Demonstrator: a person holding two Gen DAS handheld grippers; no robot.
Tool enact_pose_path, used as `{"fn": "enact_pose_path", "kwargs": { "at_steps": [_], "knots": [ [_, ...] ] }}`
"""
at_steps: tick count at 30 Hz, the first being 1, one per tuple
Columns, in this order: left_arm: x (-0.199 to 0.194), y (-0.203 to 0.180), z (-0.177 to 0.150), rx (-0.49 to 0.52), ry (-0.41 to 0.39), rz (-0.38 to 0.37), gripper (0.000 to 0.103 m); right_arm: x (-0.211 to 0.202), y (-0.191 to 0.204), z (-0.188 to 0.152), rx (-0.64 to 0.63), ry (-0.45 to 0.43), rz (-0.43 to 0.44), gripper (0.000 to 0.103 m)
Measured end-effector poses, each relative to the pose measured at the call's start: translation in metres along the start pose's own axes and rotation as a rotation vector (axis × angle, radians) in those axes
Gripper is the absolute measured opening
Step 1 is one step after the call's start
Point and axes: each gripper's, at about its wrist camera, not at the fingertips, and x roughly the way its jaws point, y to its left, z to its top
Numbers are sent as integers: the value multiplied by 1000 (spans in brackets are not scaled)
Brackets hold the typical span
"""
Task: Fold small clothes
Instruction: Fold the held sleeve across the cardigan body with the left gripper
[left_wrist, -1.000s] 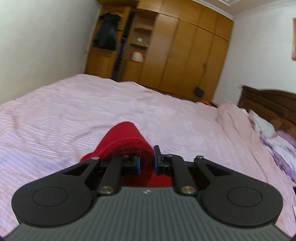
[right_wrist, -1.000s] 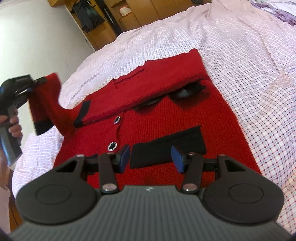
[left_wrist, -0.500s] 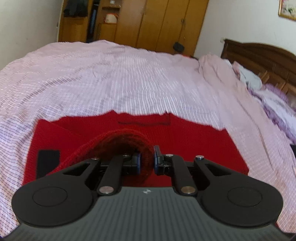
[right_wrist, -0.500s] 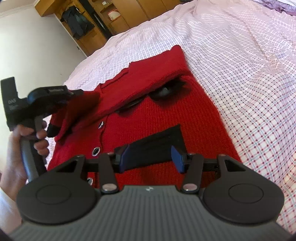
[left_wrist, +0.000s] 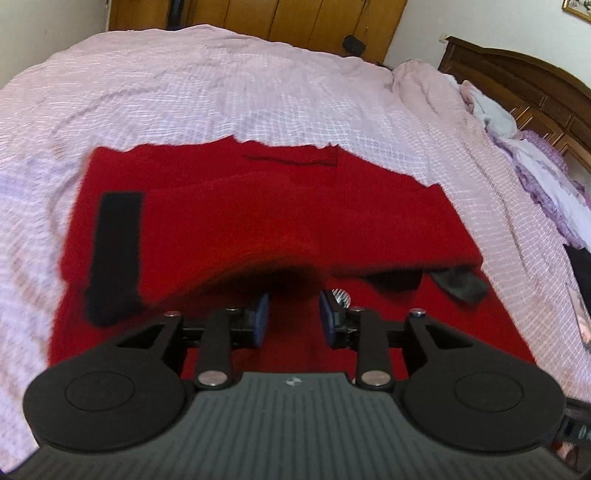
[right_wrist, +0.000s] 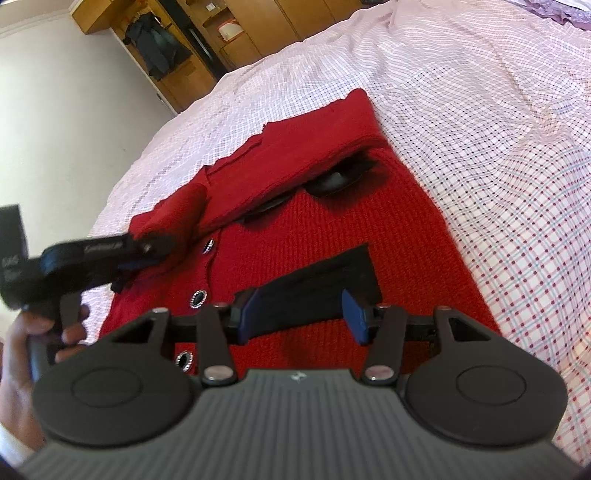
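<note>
Left gripper (left_wrist: 291, 319) jaws just opening, sleeve (left_wrist: 236, 229) dropping free ahead of pads. Right gripper (right_wrist: 299, 314) half open, empty, over black pocket (right_wrist: 317, 273). Red cardigan (right_wrist: 332, 229) mid-frame on bedsheet (right_wrist: 480, 110). Step judged: sleeve fold-in; next, withdraw, fold body.

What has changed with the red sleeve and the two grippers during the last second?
The left gripper carried the red sleeve down onto the red cardigan, and its fingers have just been opening, releasing it. The right gripper stayed open above the black pocket.
</note>
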Motion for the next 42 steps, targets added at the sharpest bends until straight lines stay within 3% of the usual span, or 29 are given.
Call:
{"fn": "enact_pose_path", "kwargs": {
  "at_steps": [12,18,25,32,39,42],
  "knots": [
    [-57,49,-35,-45,-15,244,35,-1,28,10,-62,36,34,53],
    [-66,72,-39,-99,-40,269,35,3,54,32,-145,33,34,53],
    [-63,89,-40,-144,-51,269,35,34,102,56,-221,92,90,53],
    [-53,101,-32,-161,-58,298,35,81,135,70,-236,146,110,53],
    [-45,106,-34,-179,-54,284,35,119,143,75,-193,181,86,53],
    [-42,110,-38,-195,-51,283,35,133,147,77,-196,182,62,65]
  ]
}}
